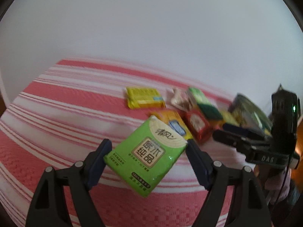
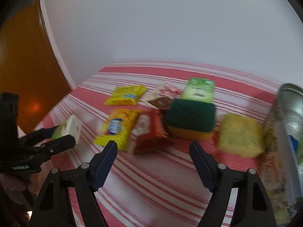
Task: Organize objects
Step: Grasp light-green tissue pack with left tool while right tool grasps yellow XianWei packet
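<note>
My left gripper (image 1: 146, 151) is shut on a green tissue pack (image 1: 147, 157), which is tilted and lifted above the red-and-white striped cloth (image 1: 56, 113). The right wrist view shows the same left gripper (image 2: 70, 132) with the green tissue pack (image 2: 68, 128) at the left. My right gripper (image 2: 152, 149) stands open over the cloth (image 2: 151, 179) with nothing between its fingers. Just beyond it lie a yellow packet with a blue label (image 2: 117, 128), a red packet (image 2: 149, 132) and a green-topped sponge (image 2: 189, 119). From the left wrist, the right gripper (image 1: 219, 132) shows at the right.
Further back are a yellow packet (image 2: 126, 95), a white-and-brown packet (image 2: 162, 96) and a light green box (image 2: 199, 89). A yellow sponge (image 2: 239, 134) lies beside a patterned metal tin (image 2: 291, 104) at the right. A white wall stands behind; an orange door (image 2: 19, 56) is left.
</note>
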Motion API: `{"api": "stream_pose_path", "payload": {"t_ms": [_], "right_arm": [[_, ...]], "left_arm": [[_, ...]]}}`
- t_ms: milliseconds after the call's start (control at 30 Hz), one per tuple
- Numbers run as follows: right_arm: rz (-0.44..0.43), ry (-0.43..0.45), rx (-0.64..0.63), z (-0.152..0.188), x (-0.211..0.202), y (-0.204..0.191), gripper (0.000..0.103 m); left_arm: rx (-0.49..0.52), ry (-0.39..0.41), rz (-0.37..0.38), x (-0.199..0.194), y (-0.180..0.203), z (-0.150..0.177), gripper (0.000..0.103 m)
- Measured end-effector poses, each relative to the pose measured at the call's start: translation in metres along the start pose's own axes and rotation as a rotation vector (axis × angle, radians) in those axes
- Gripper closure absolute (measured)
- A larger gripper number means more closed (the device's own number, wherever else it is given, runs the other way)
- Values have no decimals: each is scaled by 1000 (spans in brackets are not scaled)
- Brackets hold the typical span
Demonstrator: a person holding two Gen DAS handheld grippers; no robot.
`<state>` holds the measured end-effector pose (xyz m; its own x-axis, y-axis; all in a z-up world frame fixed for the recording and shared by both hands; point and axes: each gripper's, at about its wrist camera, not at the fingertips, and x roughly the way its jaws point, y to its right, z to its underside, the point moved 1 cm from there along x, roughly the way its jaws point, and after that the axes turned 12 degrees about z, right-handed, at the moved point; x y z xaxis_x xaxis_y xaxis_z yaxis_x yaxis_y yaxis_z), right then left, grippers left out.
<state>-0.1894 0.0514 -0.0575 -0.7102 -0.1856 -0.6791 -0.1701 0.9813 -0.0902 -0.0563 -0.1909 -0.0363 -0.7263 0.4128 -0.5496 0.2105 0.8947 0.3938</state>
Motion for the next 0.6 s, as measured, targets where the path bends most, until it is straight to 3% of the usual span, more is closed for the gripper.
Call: {"api": "stream_pose_path", "payload": {"t_ms": [133,200,233,433,600], "right_arm": [[-58,9,-14,-14,10,-28,25],[-102,-18,-13,-15,18,-41,37],[-122,-34,-10,-16,24,-47,37],[-29,-117,-39,-17,59,-66,37],[36,-116,-43,-22,63,-75,37]], "left_arm": [[-30,90,-65,-21,-11,-7,23],[-58,109,-62,-30,-18,-7,23],[-68,112,-63,-35,-23,-7,23],[-100,120,-77,-38,-37,-9,23],[-127,114,-66,-32,-39,-8,23]]}}
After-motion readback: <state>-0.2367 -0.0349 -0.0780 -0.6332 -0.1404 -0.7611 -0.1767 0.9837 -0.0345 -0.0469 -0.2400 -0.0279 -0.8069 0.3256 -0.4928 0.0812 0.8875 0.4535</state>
